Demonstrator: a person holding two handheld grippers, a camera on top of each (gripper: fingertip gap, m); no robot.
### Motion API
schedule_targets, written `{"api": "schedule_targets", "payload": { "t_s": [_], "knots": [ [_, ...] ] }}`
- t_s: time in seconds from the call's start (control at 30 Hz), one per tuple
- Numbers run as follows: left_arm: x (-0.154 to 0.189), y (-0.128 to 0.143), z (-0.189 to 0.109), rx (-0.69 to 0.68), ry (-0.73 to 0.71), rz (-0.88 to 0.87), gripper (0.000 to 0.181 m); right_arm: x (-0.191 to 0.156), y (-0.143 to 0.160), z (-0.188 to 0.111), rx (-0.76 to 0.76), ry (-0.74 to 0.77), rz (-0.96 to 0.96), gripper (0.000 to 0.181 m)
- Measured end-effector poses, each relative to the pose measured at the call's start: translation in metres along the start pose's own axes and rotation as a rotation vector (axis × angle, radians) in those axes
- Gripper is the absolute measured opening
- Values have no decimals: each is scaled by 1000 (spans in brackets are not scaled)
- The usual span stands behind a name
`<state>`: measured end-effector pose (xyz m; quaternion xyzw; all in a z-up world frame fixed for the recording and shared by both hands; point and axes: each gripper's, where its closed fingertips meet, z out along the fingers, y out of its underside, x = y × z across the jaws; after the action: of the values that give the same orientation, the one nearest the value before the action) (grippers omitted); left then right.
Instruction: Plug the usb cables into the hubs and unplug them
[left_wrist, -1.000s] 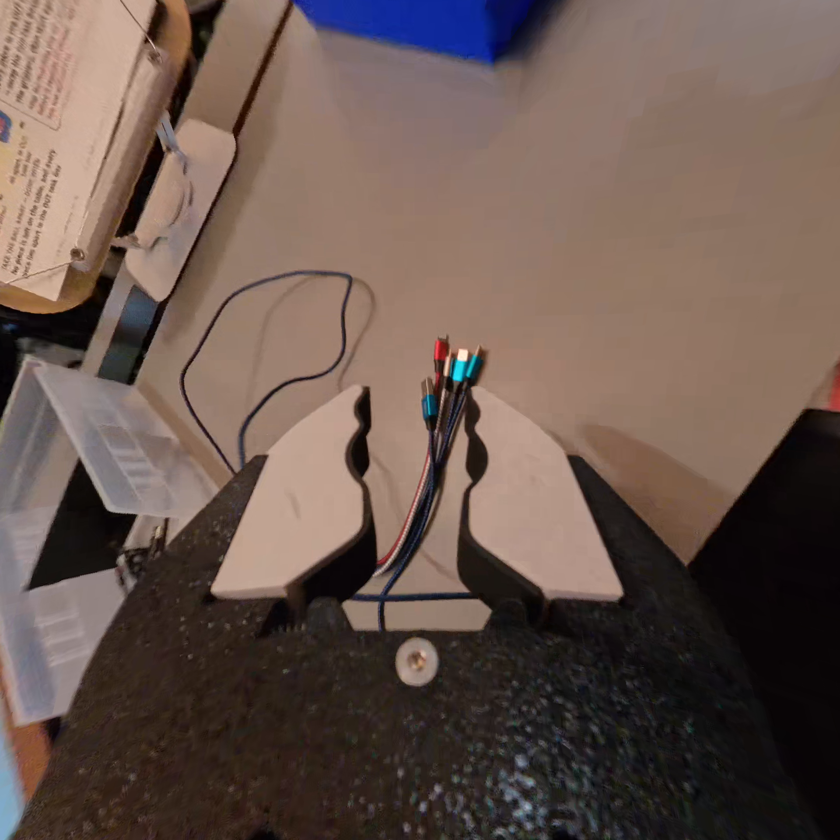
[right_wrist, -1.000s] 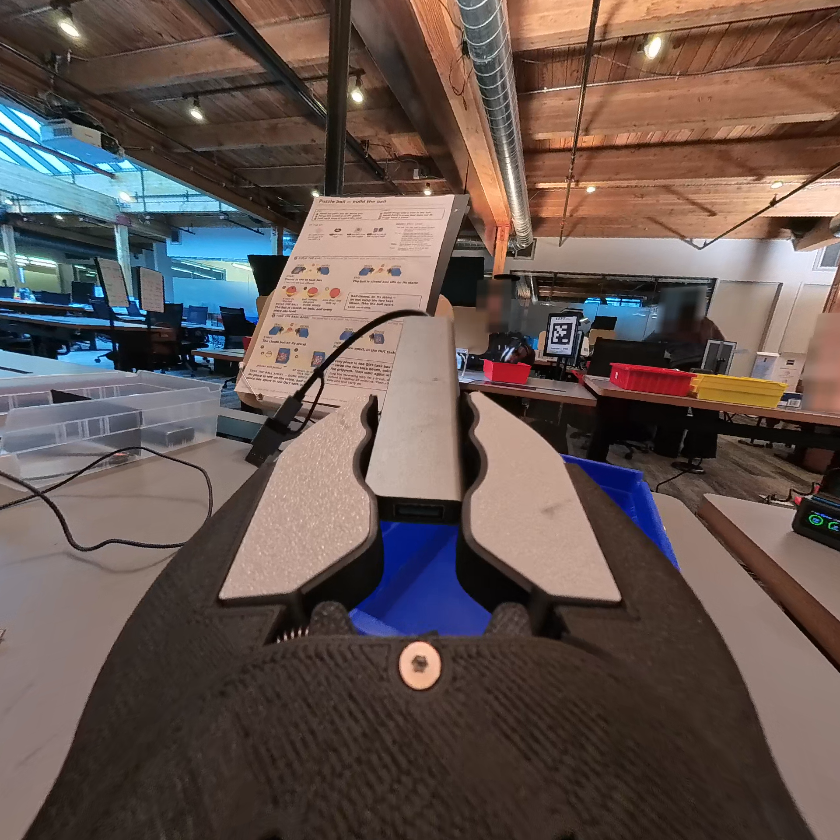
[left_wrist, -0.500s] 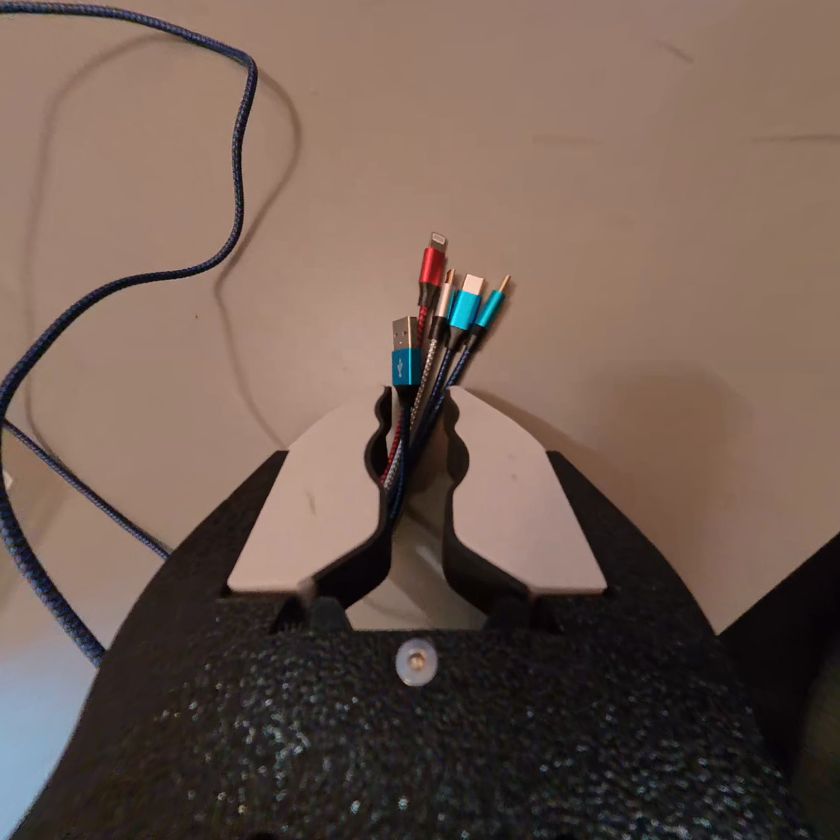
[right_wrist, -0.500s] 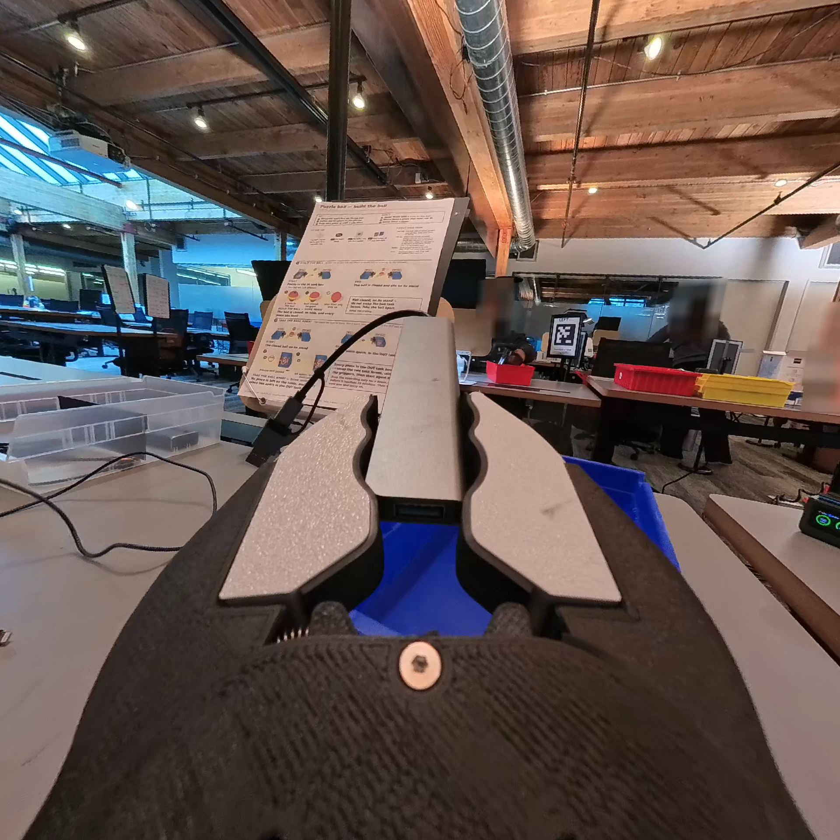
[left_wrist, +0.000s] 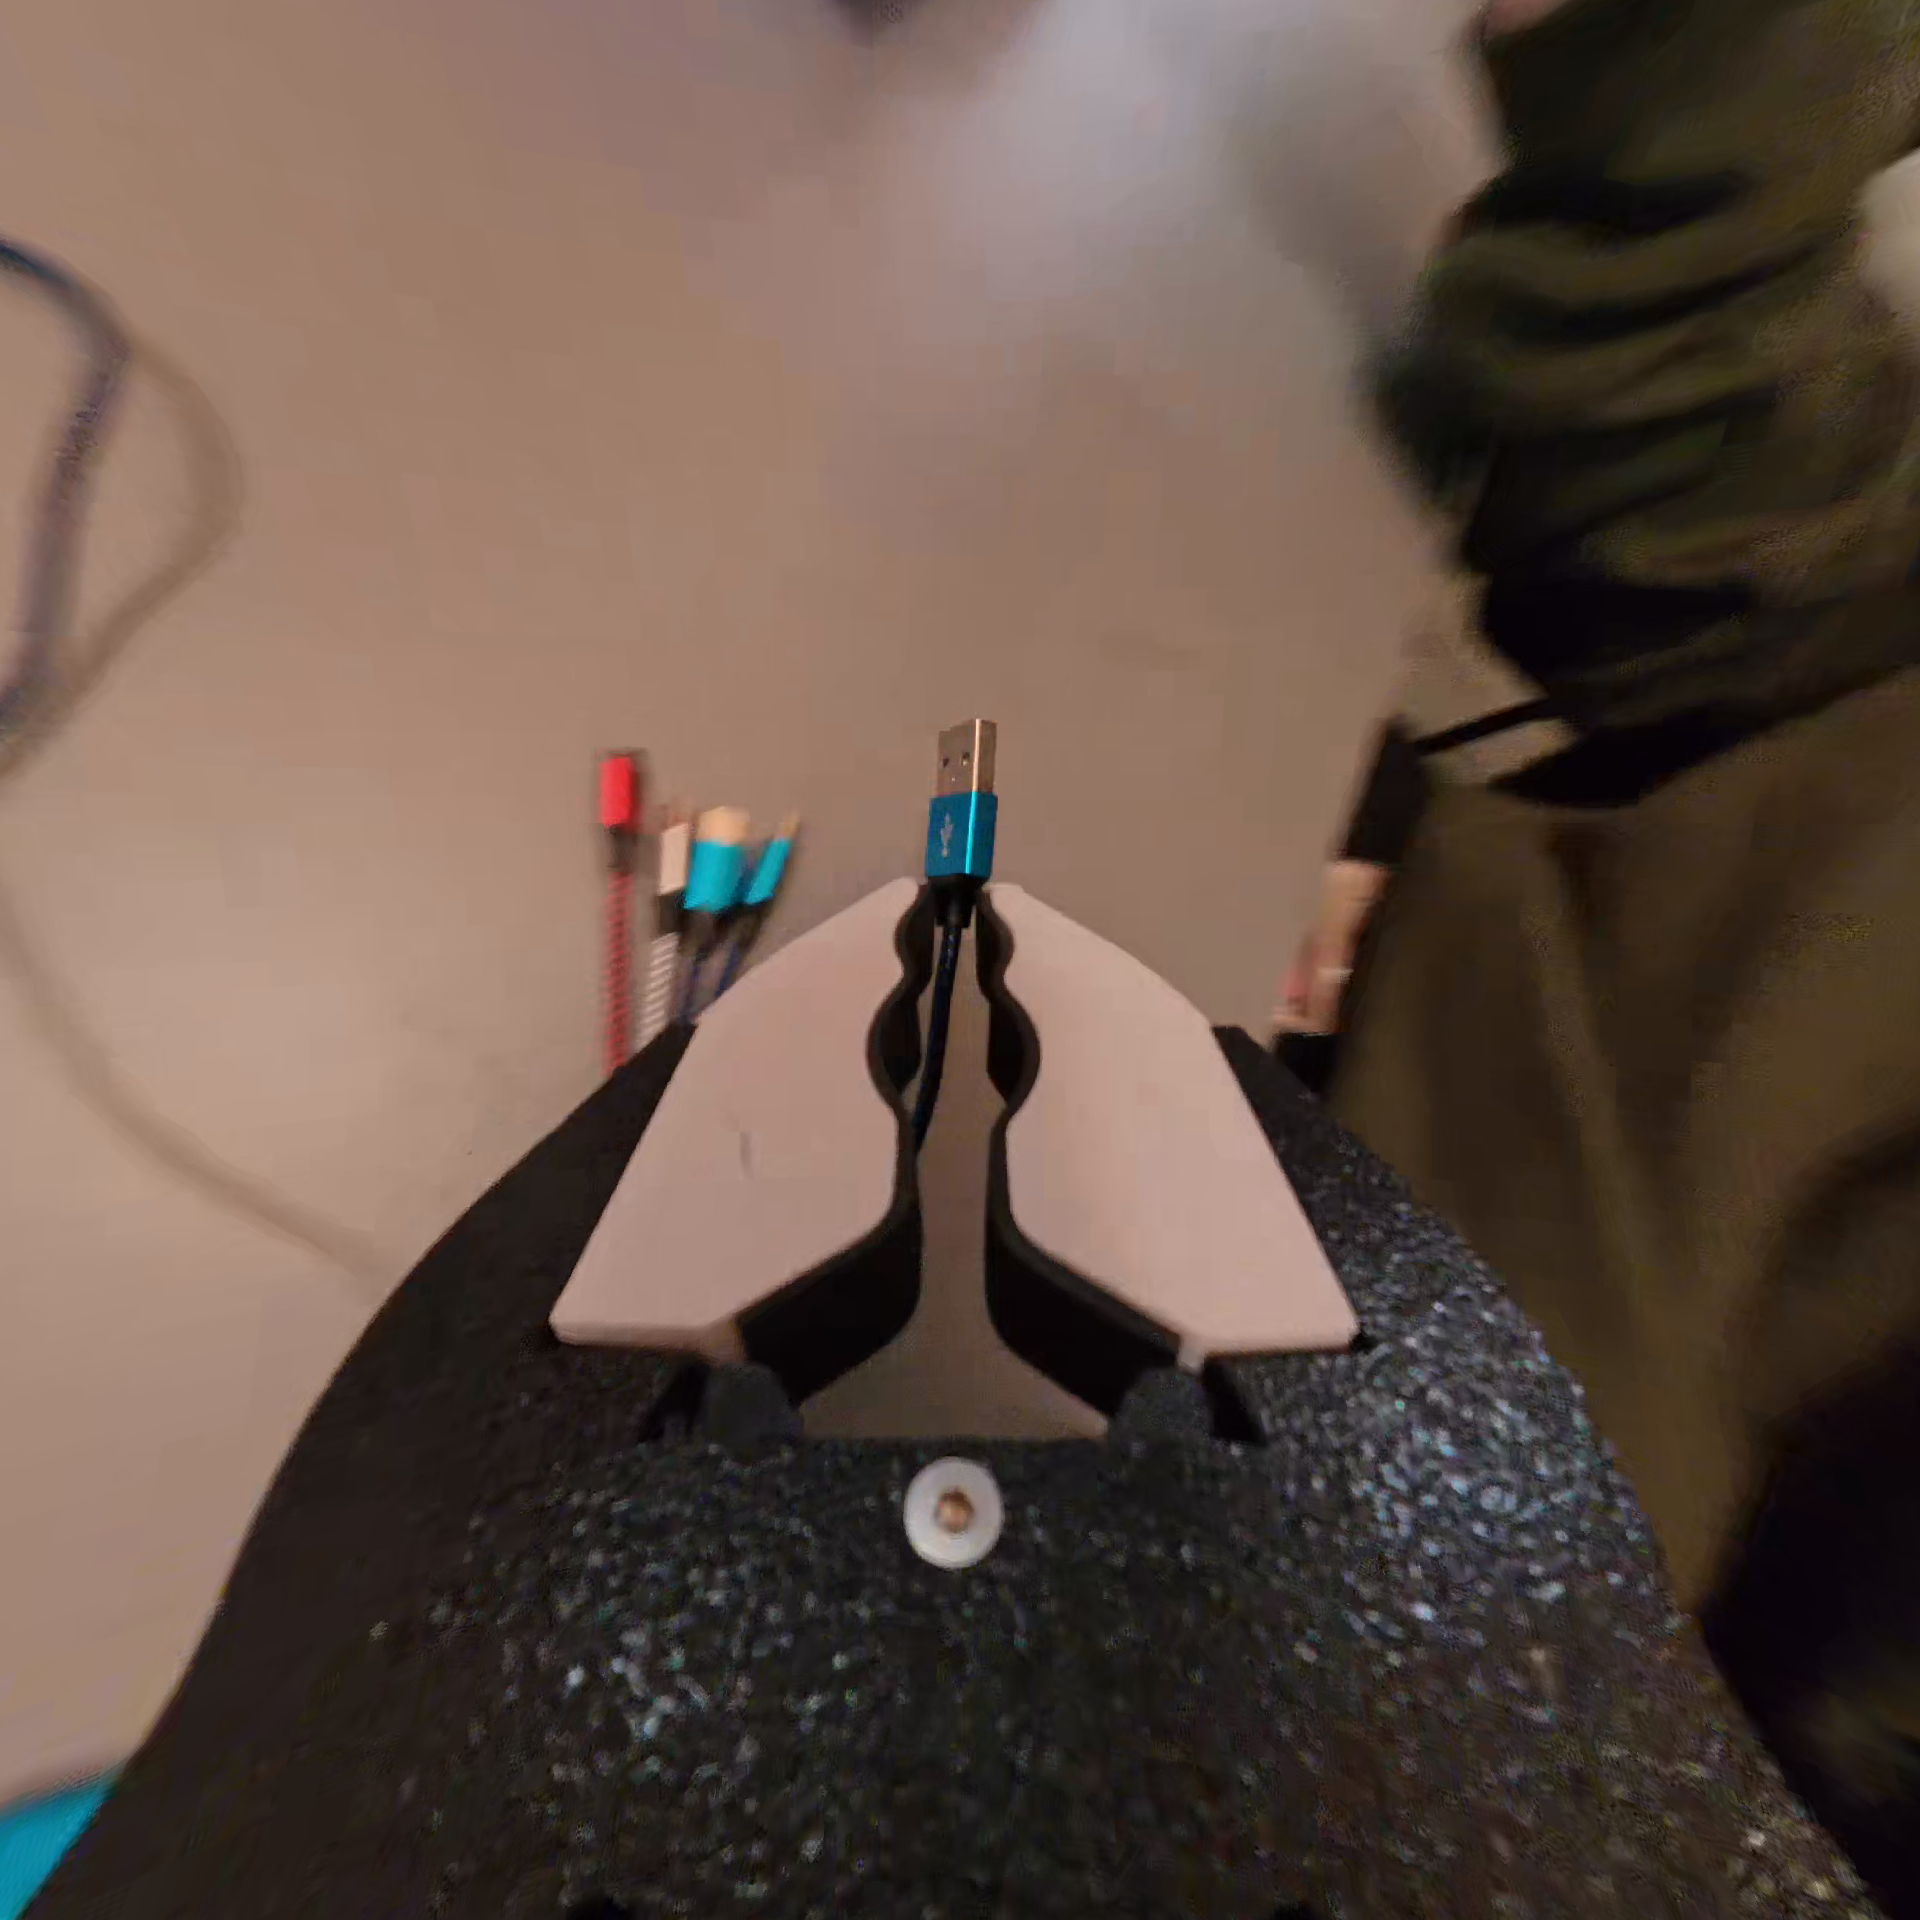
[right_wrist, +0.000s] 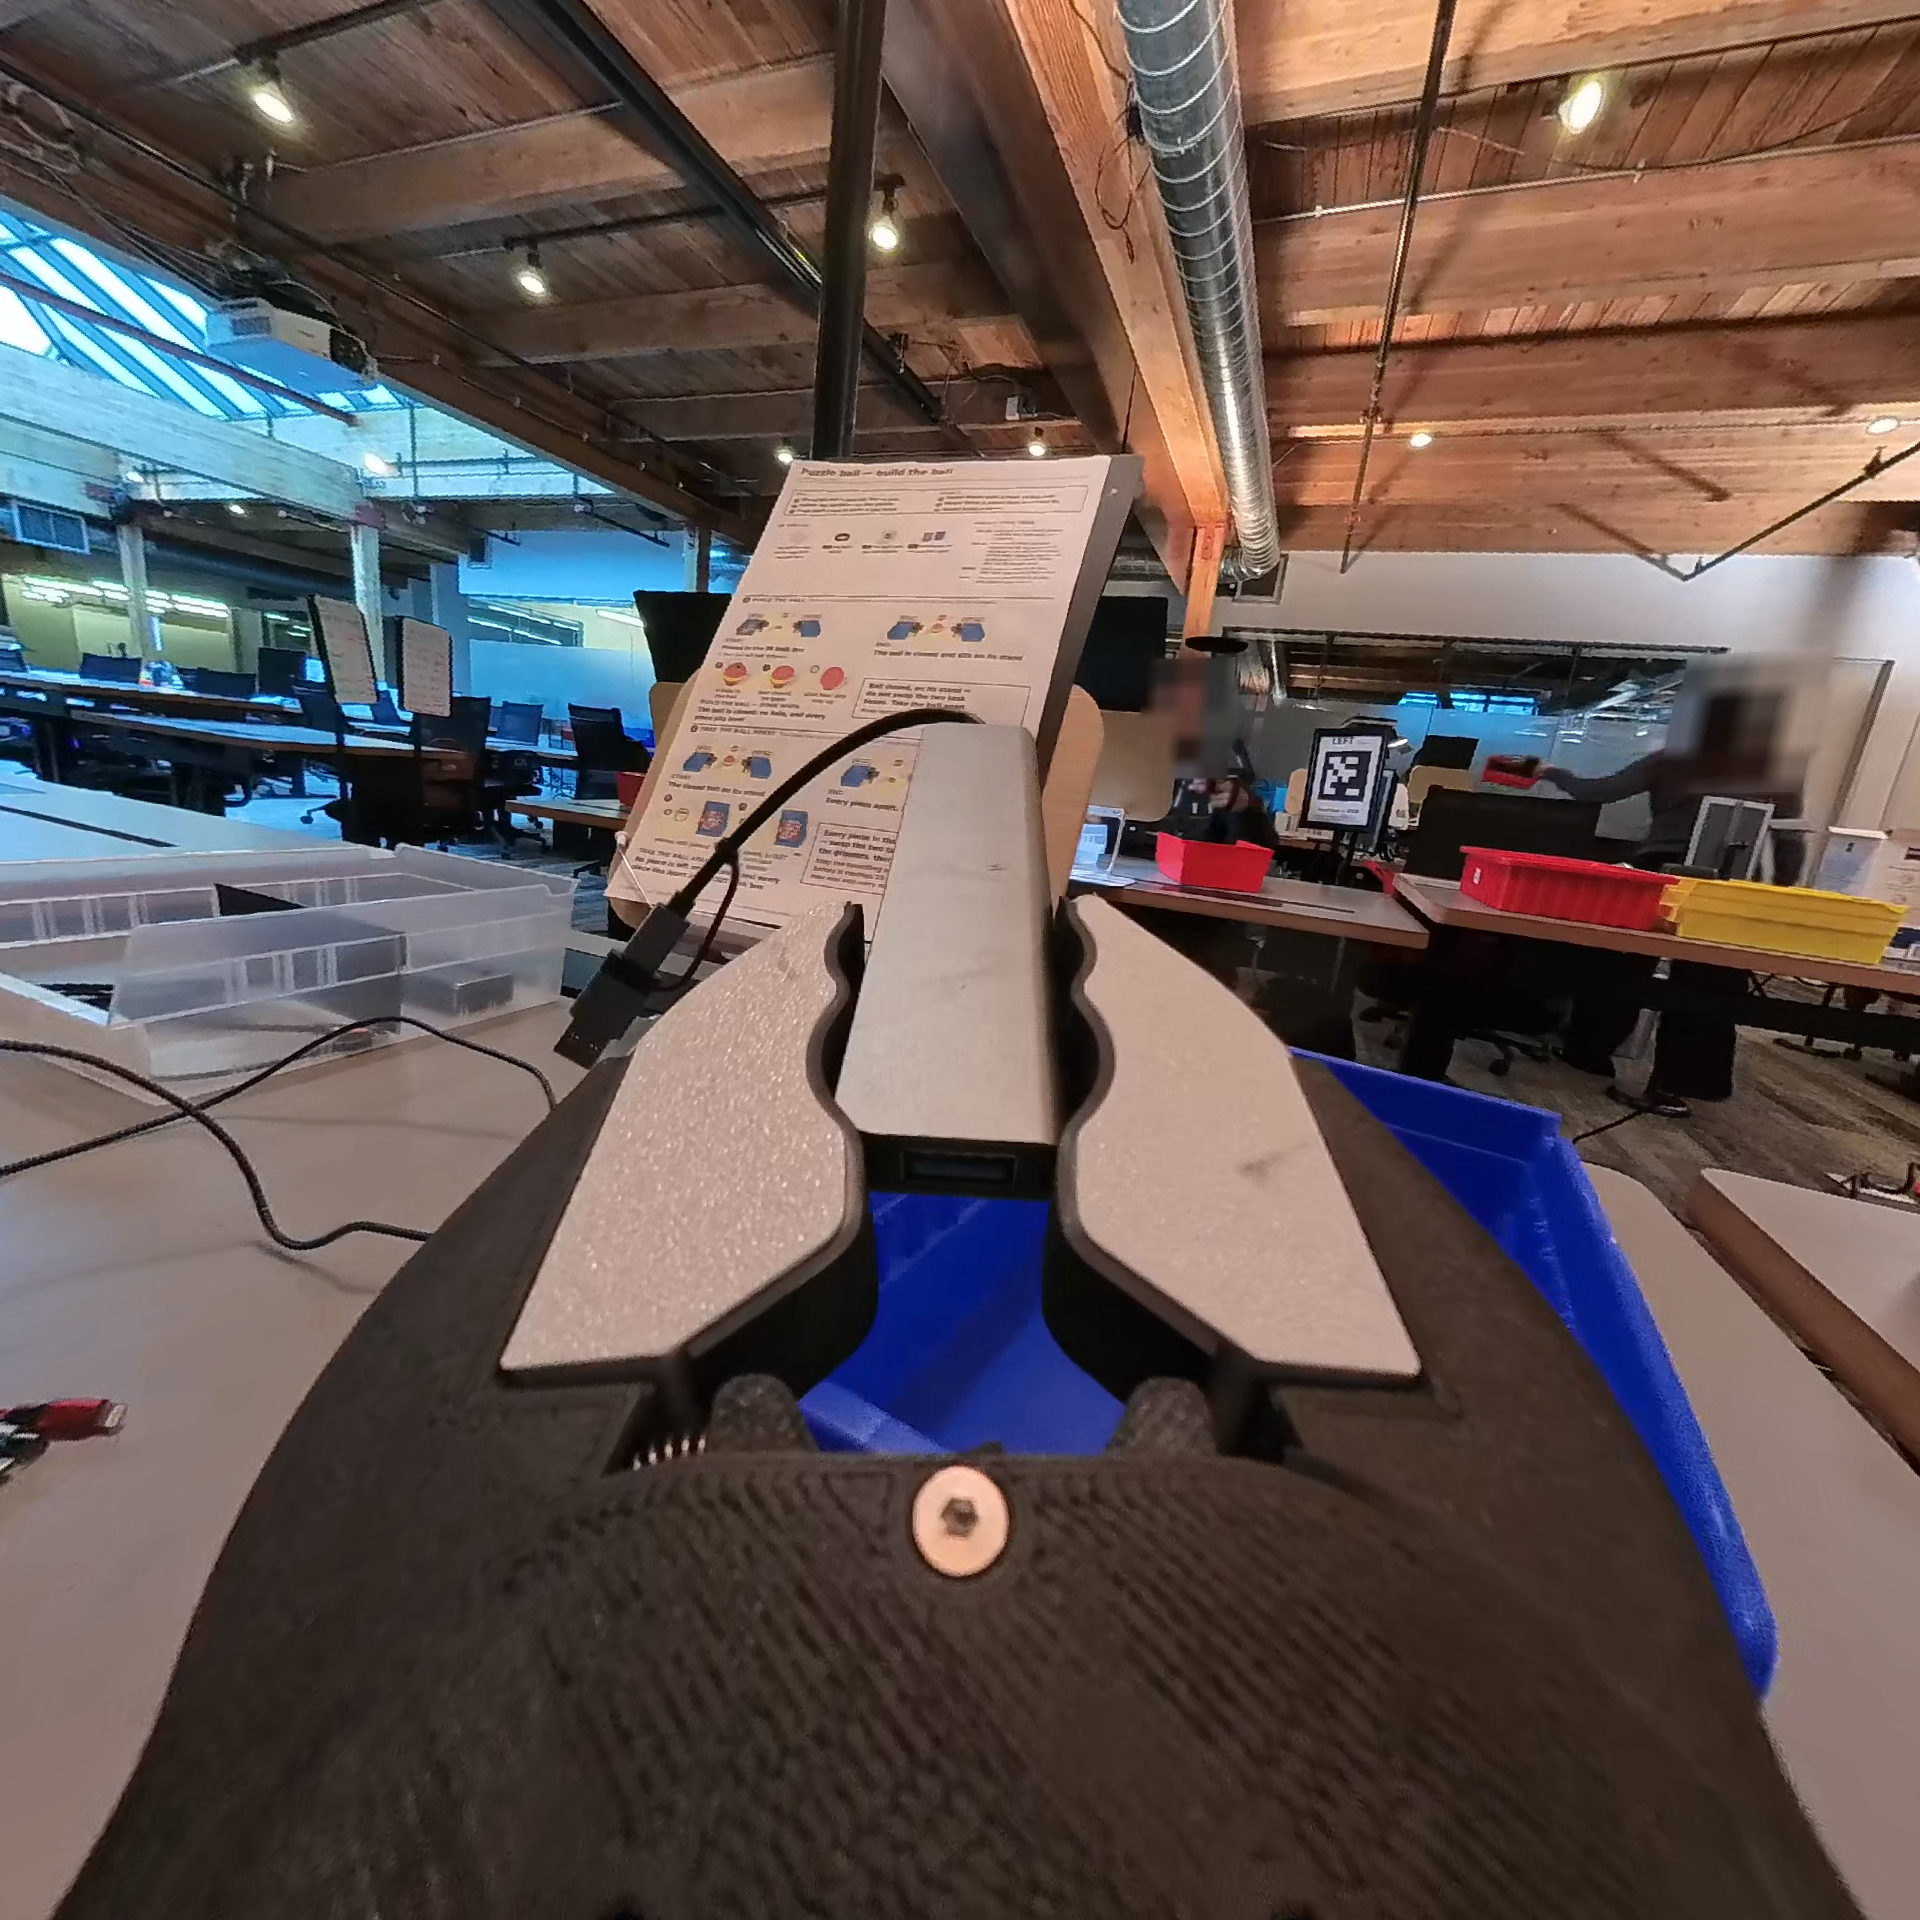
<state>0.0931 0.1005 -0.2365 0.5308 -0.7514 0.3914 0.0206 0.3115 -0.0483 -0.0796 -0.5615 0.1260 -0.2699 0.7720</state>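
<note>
left gripper (left_wrist: 951, 902) now pinching blue USB plug (left_wrist: 961, 808) alone, right gripper (right_wrist: 958, 935) still clamping hub (right_wrist: 956, 935)

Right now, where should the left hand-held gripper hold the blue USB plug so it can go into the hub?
Grip the blue metal shell of the USB plug from behind, on its flat sides. The left hand-held gripper pinches only the thin cord below, so the plug may tilt.

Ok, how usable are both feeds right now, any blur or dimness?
Left wrist view: dim and warm, motion blur smears the table, the loose connectors and the sleeve; only the gripped USB plug stays sharp. Right wrist view: bright and crisp, hub clear, wide-angle bending at the edges.
</note>
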Motion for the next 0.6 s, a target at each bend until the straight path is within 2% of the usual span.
{"api": "schedule_targets", "payload": {
  "t_s": [0.07,0.13,0.27,0.43,0.6],
  "knots": [
    [17,-2,7,-33,189,-58,7,-2,1,1,-1,-4,7,36],
    [14,4,17,-116,240,-79,7,-3,1,1,-2,-8,6,36],
    [-3,1,37,-185,190,-61,7,-4,-2,0,4,-10,0,35],
    [-24,-2,49,-258,40,1,6,-1,-3,0,6,-4,3,36],
    [-27,-6,51,-245,14,-29,7,-1,-3,0,7,-8,4,35]
  ]
}}
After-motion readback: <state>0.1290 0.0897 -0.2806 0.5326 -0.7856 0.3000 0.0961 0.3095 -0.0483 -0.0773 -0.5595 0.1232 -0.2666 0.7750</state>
